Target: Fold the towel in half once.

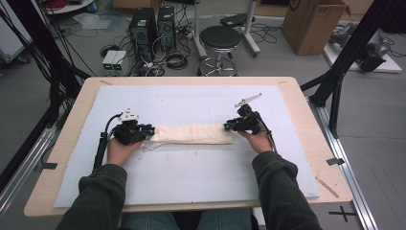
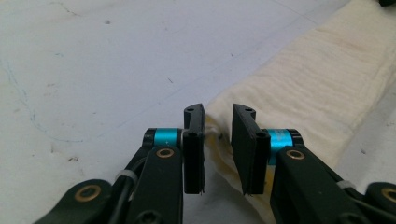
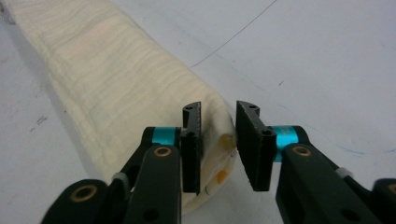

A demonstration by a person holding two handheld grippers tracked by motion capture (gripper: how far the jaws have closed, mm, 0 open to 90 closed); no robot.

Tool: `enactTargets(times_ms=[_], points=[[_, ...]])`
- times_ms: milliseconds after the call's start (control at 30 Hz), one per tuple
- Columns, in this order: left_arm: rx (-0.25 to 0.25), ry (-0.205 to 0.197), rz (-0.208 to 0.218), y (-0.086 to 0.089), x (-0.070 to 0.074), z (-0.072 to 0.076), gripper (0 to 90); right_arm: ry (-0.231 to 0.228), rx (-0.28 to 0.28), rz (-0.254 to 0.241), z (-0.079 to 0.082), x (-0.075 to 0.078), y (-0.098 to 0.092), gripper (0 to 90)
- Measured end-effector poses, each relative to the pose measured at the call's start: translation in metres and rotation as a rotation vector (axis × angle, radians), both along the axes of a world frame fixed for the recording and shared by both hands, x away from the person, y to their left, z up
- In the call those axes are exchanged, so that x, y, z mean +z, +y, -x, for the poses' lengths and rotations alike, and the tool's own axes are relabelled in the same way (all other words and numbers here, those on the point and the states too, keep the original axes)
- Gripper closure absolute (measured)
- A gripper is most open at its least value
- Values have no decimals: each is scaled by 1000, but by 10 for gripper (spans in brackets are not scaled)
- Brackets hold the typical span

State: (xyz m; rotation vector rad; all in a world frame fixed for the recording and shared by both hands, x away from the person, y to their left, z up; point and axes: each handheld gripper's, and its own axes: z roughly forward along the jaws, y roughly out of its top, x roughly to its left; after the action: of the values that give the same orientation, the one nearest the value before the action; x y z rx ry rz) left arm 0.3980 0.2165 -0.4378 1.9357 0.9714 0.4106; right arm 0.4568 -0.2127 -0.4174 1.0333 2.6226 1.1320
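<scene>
A person in dark green sleeves is working at a pale wooden bench [image 1: 306, 124] covered by a light blue-white mat [image 1: 191, 167], a pair of black tongs in each hand. Between the two is lying a long, cream-coloured roll of folded cloth [image 1: 191, 134] — one end at each pair.

The left tongs [image 1: 148, 129] are sitting at the roll's left end. In the left gripper view, the left tongs [image 2: 218, 133] are standing narrowly parted, the frayed corner of the cloth [image 2: 317, 84] lying in the gap, with the pads not pressing on it.

The right tongs [image 1: 228, 126] are sitting at the opposite end. In the right gripper view, the right tongs [image 3: 218, 130] are likewise slightly apart — the rounded end of the cloth [image 3: 116, 88] is resting against the near-side pad and partly in the gap, unclamped.

Beyond both pairs of tongs, a black round stool [image 1: 219, 38] is standing on the grey floor.
</scene>
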Motion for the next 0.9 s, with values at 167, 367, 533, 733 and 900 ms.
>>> enactTargets(times_ms=[167, 367, 533, 733, 900], points=[[9, -8, 21, 3, 4, 1, 691, -7, -10, -44, -1, 2, -5, 611], [-2, -11, 33, 2, 6, 3, 656, -20, -32, -79, 2, 7, -8, 500], [-8, -19, 55, 3, 10, 5, 627, -16, -40, -103, 5, 11, -12, 431], [-10, -12, 68, 3, 14, 9, 553, -17, -53, -117, 11, 14, -17, 360], [-28, -20, 65, 3, 19, 14, 539, -32, -52, -124, 16, 19, -18, 322]])
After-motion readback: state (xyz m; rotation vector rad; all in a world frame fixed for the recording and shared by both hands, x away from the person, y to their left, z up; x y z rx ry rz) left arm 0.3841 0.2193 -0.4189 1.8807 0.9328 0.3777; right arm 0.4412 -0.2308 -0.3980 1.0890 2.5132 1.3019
